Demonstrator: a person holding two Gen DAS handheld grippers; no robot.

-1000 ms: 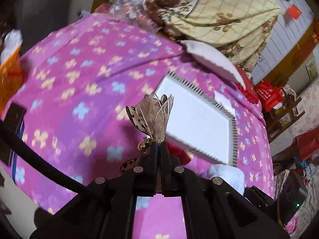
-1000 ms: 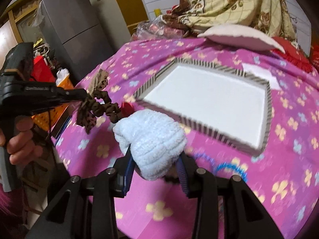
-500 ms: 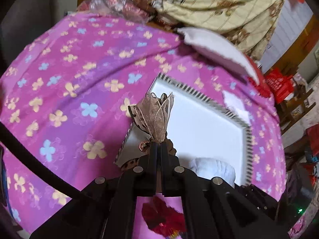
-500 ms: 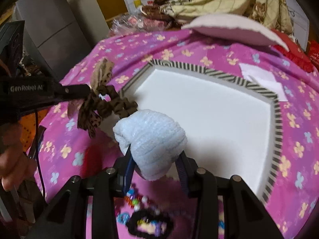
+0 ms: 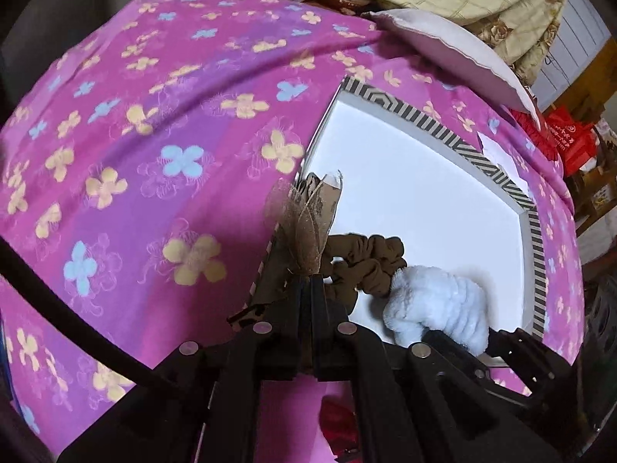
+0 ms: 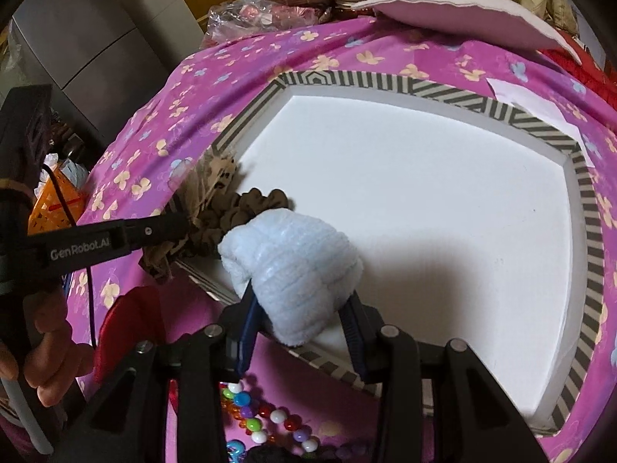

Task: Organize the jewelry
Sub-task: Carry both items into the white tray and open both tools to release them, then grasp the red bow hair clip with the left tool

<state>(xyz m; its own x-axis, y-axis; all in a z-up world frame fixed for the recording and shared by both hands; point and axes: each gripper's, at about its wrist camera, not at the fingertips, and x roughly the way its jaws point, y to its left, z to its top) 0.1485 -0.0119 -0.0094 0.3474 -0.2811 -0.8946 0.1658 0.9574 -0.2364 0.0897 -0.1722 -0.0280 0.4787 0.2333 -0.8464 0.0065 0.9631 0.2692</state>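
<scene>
My left gripper (image 5: 308, 276) is shut on a brown scrunchie with a leopard-print gauze bow (image 5: 308, 220), held over the near left corner of the white tray (image 5: 424, 193). The scrunchie's brown ring (image 6: 246, 208) hangs just inside the tray's striped rim (image 6: 347, 79). My right gripper (image 6: 297, 301) is shut on a fluffy pale blue scrunchie (image 6: 293, 258), held above the tray's near edge, right beside the brown one. The blue scrunchie also shows in the left wrist view (image 5: 439, 305).
A beaded bracelet of coloured beads (image 6: 262, 420) and a red item (image 6: 127, 328) lie on the pink flowered cloth (image 5: 154, 135) in front of the tray. A white pillow (image 6: 455, 11) and a paper slip (image 6: 532, 108) lie behind it.
Both grippers have moved forward over the tray with their scrunchies. The brown scrunchie now hangs over the tray's near left corner and the blue one over its near edge.
</scene>
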